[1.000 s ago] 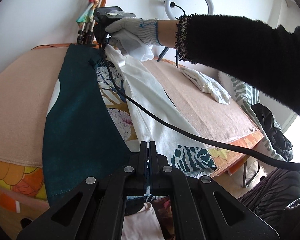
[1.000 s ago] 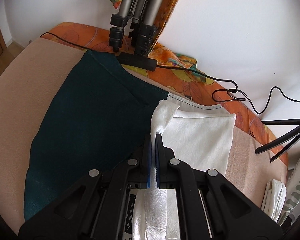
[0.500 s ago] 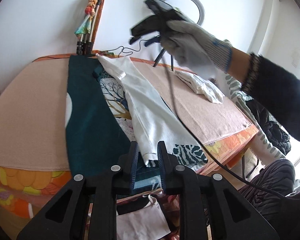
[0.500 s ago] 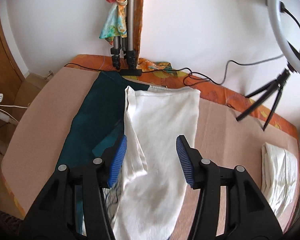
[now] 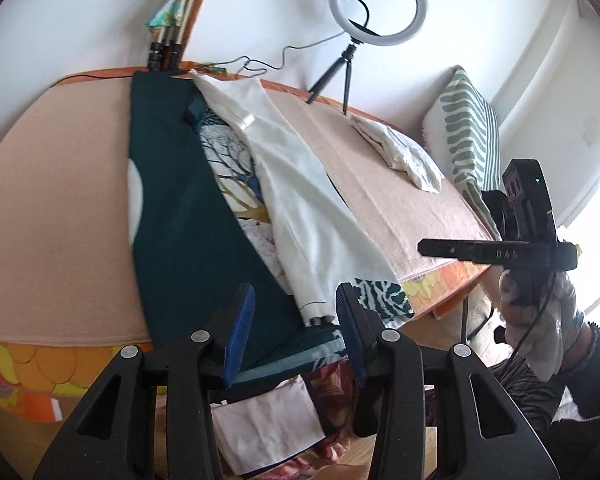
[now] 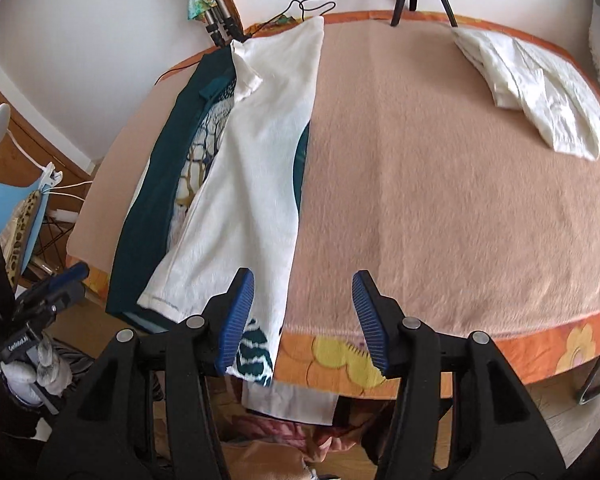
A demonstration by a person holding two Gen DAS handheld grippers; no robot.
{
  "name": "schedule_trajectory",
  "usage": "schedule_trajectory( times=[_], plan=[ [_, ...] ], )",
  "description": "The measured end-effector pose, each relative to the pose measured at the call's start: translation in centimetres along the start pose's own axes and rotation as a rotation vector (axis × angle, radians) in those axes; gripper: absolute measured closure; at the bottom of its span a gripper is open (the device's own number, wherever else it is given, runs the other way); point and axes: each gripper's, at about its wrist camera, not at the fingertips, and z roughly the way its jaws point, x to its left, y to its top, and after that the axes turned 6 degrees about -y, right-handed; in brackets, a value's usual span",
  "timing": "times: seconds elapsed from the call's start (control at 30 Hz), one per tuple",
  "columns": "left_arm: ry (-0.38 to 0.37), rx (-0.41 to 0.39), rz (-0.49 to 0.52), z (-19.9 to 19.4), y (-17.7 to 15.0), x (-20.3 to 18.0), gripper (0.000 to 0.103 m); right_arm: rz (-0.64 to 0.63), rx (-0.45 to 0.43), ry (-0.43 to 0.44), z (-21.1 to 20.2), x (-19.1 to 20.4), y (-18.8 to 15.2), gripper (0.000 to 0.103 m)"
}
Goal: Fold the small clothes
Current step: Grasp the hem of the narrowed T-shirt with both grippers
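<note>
A long white garment (image 5: 300,200) lies stretched over a dark teal cloth (image 5: 180,208) and a printed cloth on the peach blanket. My left gripper (image 5: 296,320) hovers at the near hem with its jaws opening. The teal cloth's edge shows between its blue pads, which press on nothing. My right gripper (image 6: 303,312) stands open above the table's front edge, just right of the white garment (image 6: 260,152), with nothing in it. A folded white cloth (image 6: 540,92) lies at the far right.
A ring light on a small tripod (image 5: 376,4) and a bundle of tripod legs (image 5: 168,52) stand at the table's far edge, with cables. A striped pillow (image 5: 468,128) leans at the right. Clothes hang below the near table edge (image 6: 500,340).
Both grippers have opened and let go of the white garment, which now lies flat. The right gripper swung from the far end back to the near edge. The left drew back slightly.
</note>
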Motion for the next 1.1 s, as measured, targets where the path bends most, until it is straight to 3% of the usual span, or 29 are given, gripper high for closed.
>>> schedule_trajectory(
  times=[0.1, 0.2, 0.37, 0.5, 0.57, 0.63, 0.77, 0.83, 0.9, 1.07, 1.1],
  plan=[
    [-0.007, 0.069, 0.017, 2.7, 0.4, -1.2, 0.062, -0.001, 0.019, 0.034, 0.9, 0.2, -2.0, 0.05],
    [-0.007, 0.109, 0.005, 4.6, 0.4, -1.3, 0.069, -0.015, 0.031, 0.062, 1.3, 0.6, -3.2, 0.05],
    [0.012, 0.137, -0.011, 6.2, 0.0, -0.9, 0.094, -0.013, 0.067, 0.09, 2.5, 0.8, -4.4, 0.05],
    [0.025, 0.121, -0.016, 6.4, -0.4, -0.3, 0.103, -0.044, 0.067, 0.087, 2.8, 1.3, -5.3, 0.05],
    [0.008, 0.118, -0.038, 6.3, -0.4, 0.0, 0.103, -0.036, 0.063, 0.09, 2.9, 1.3, -5.3, 0.055],
    [-0.004, 0.104, -0.051, 5.9, -0.4, 0.0, 0.103, -0.043, 0.077, 0.099, 3.2, 1.4, -5.2, 0.099],
    [-0.038, 0.077, -0.07, 4.8, -0.6, -0.3, 0.103, -0.037, 0.058, 0.118, 2.4, 1.1, -5.2, 0.101],
    [-0.006, 0.083, -0.034, 5.0, -1.1, -0.6, 0.103, -0.015, 0.043, 0.131, 1.7, 0.3, -5.2, 0.101],
    [-0.02, 0.1, -0.015, 5.1, -1.4, -0.6, 0.103, -0.014, 0.03, 0.097, 1.5, -0.1, -5.1, 0.101],
    [0.005, 0.049, -0.036, 4.0, -0.6, -0.3, 0.102, -0.034, 0.012, 0.13, 0.7, 0.4, -5.1, 0.1],
    [-0.009, 0.065, -0.057, 4.4, -0.2, -0.2, 0.093, -0.037, 0.008, 0.123, 0.6, 0.5, -5.0, 0.098]
  ],
)
